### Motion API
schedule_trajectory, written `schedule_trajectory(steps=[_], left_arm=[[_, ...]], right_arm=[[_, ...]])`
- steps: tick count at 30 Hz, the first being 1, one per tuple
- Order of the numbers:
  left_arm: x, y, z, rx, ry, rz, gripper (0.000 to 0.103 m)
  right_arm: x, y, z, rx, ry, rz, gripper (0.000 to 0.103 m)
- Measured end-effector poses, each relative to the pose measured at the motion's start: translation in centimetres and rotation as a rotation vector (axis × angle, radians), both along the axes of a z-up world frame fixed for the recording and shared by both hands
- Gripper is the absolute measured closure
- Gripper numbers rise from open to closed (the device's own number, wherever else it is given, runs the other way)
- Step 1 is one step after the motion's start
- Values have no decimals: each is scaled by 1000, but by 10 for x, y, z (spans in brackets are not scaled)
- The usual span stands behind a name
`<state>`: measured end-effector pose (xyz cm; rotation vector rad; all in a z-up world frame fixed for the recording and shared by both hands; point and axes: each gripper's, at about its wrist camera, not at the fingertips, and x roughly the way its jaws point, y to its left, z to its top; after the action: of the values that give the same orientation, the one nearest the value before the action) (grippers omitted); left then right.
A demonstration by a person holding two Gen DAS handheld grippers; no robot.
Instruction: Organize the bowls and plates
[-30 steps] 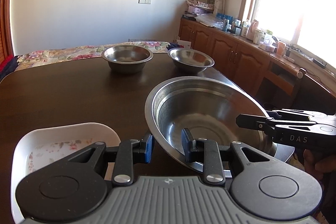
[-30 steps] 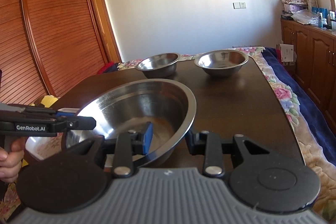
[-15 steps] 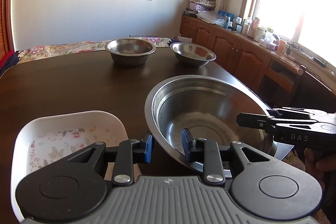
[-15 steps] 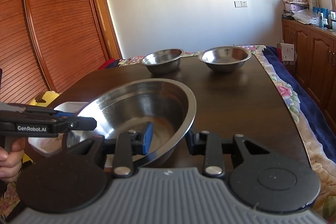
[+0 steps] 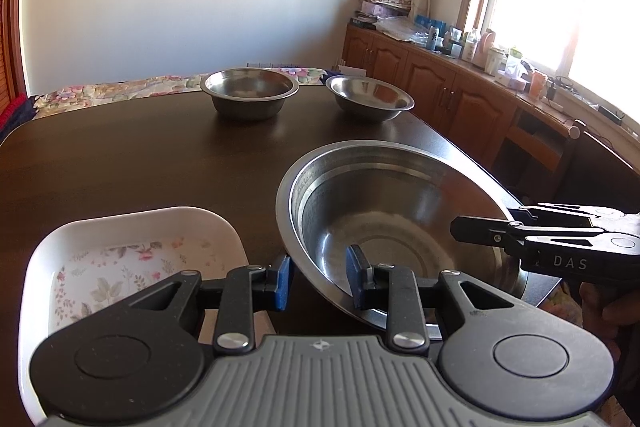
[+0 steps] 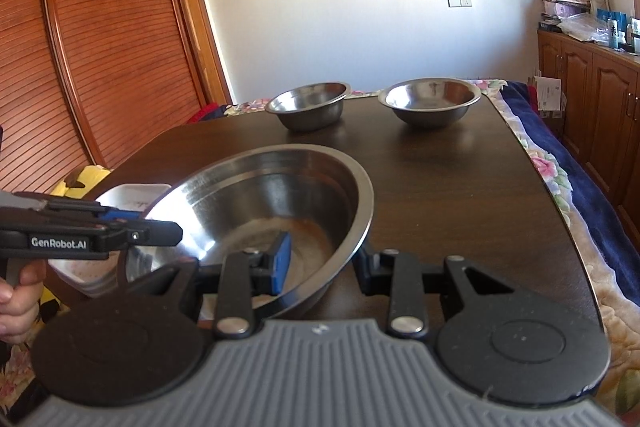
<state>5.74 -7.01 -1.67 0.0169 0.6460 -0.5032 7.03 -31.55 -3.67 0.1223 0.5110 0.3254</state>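
Dark wooden counter (image 5: pixel 120 167) carries two small steel bowls (image 5: pixel 249 91) at its far edge and a white floral rectangular dish (image 5: pixel 132 259) near. Above its near edge, a large steel basin (image 5: pixel 392 211) hangs tilted. The left tool (image 5: pixel 318 277), jaws opening, straddles its rim; the right tool (image 6: pixel 324 259) clamps the opposite rim.

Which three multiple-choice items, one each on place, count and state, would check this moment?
1. Seen from the left wrist, the white floral dish lies
A. left of the large bowl
B. inside the large bowl
C. between the two far bowls

2. Steel bowls in view:
A. one
B. two
C. three

3. The right gripper is
A. open, clear of everything
B. clamped on the large bowl's rim
C. holding the white dish

Key:
1 A: the white floral dish sits beside the large bowl.
2 C: two small bowls stand at the table's far end, plus the large one.
3 B: the right gripper has the rim between its fingers.
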Motion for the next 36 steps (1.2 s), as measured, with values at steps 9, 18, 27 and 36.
schedule_trajectory(steps=[9,18,27,36], left_arm=[[4,12,11,-15,-46,27,37],[25,26,39,-18,-109,57,25],[63,30,63,8,-141,71,22],[101,17,70,33,-164,64,19]], right_arm=[[0,0,10,-49,-28,5,42],[11,-23,56,-73,-131,-9,33],[57,-23,86,-124,-173,37,30],[118,-23,83,-71,-91,102,30]])
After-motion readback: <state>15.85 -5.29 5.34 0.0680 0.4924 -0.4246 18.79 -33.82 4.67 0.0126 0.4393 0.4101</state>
